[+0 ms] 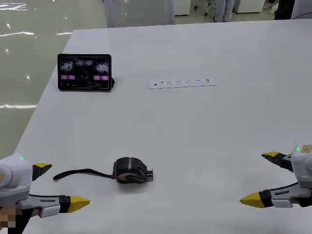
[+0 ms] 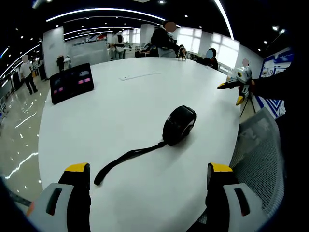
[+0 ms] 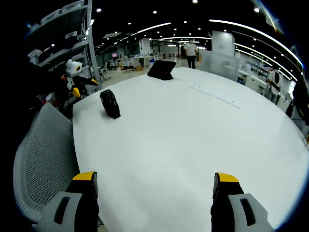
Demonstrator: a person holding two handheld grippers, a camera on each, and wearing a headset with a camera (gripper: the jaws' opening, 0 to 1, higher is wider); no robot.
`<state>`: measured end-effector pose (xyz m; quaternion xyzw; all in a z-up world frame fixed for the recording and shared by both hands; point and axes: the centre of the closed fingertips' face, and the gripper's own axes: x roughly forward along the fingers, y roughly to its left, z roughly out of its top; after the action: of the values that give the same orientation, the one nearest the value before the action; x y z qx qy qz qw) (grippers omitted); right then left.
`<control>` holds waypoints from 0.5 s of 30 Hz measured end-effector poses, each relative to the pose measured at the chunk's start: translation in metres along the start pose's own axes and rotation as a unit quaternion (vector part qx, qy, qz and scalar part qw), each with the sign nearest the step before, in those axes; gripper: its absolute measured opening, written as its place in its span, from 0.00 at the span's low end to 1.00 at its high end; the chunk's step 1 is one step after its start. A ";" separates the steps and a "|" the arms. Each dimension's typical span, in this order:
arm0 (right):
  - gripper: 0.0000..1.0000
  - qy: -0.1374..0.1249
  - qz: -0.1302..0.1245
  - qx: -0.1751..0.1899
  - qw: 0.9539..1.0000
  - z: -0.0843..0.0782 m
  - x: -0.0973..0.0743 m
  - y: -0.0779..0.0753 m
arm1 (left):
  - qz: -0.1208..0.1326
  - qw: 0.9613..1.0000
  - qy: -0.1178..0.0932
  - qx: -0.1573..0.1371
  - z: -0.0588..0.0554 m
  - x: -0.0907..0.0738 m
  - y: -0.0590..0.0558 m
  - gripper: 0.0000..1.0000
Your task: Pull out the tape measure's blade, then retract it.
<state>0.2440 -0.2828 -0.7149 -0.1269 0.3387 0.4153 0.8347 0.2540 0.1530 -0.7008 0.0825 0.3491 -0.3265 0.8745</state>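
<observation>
We see the black tape measure (image 1: 130, 170) lying on the white worktop (image 1: 204, 131) near its front edge, blade wound in, its dark strap (image 1: 78, 173) trailing toward the left claw (image 1: 68, 184). That claw hangs just beside the strap, jaws apart and holding nothing. The right claw (image 1: 252, 178) hovers well off to the other side, jaws likewise spread and empty. Farther back stand a tablet (image 1: 84, 72) and a white power strip (image 1: 183, 82).
</observation>
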 end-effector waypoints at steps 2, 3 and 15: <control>0.99 0.001 -0.003 0.004 1.000 -0.002 -0.006 -0.003 | -0.005 1.000 0.001 -0.003 0.000 0.001 0.000 0.99; 0.99 0.001 -0.006 0.005 1.000 -0.002 -0.008 -0.005 | -0.006 1.000 0.002 -0.004 0.000 0.001 0.000 0.99; 0.99 0.013 -0.015 0.012 1.000 -0.014 -0.026 -0.013 | -0.019 1.000 0.001 -0.011 0.002 0.001 0.003 0.99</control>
<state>0.2367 -0.3139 -0.7084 -0.1271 0.3525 0.3966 0.8381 0.2577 0.1536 -0.7002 0.0671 0.3552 -0.3391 0.8685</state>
